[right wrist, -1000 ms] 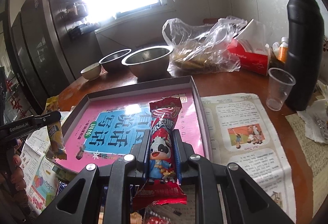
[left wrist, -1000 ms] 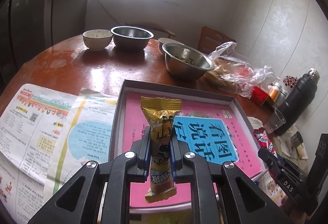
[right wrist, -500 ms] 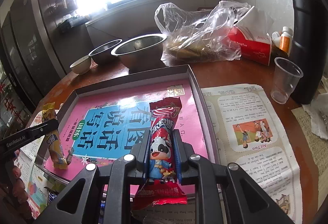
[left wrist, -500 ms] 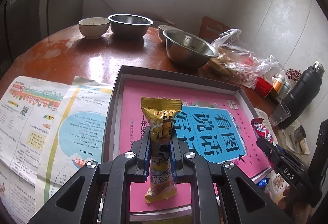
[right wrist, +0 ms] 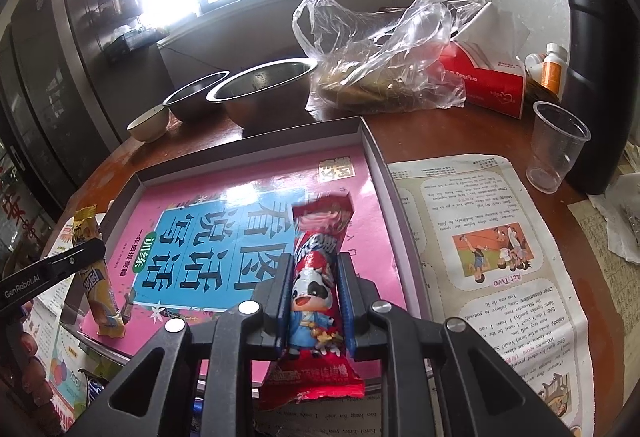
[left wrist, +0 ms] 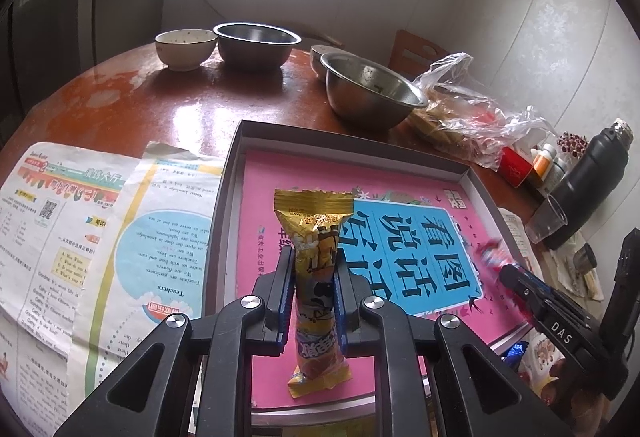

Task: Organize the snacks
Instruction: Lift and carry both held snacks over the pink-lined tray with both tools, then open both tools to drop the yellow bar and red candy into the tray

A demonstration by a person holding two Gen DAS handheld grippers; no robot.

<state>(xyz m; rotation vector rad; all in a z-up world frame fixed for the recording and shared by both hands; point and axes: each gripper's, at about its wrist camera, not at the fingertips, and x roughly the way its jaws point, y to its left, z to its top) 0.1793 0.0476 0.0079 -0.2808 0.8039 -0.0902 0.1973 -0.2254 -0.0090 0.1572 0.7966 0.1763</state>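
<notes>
Both hands have come in lower over the grey tray [left wrist: 228, 197] since a second ago, and the pink book in it now fills more of each picture.

Left wrist view first: the left gripper [left wrist: 313, 301] is clamped nearly shut on a yellow snack packet [left wrist: 316, 277], pads pressing its middle, crimped top standing up and bottom end hanging just above the pink book [left wrist: 264, 197] near the tray's front edge; the right gripper shows low at the right, its red packet blurred.

Right wrist view: the right gripper [right wrist: 312, 301] is closed tight on a red snack packet with a cartoon cow [right wrist: 314, 289], poised over the book's right part beside the tray's right wall [right wrist: 376, 153]; the left one with its yellow packet sits at the tray's left corner.

Risks, as I judge them: a packet let go this near the front edge could tip off the tray; the glossy book cover may let it slide; the clear plastic cup [right wrist: 558, 153] stands close enough to be knocked on a wide pull-back.
</notes>
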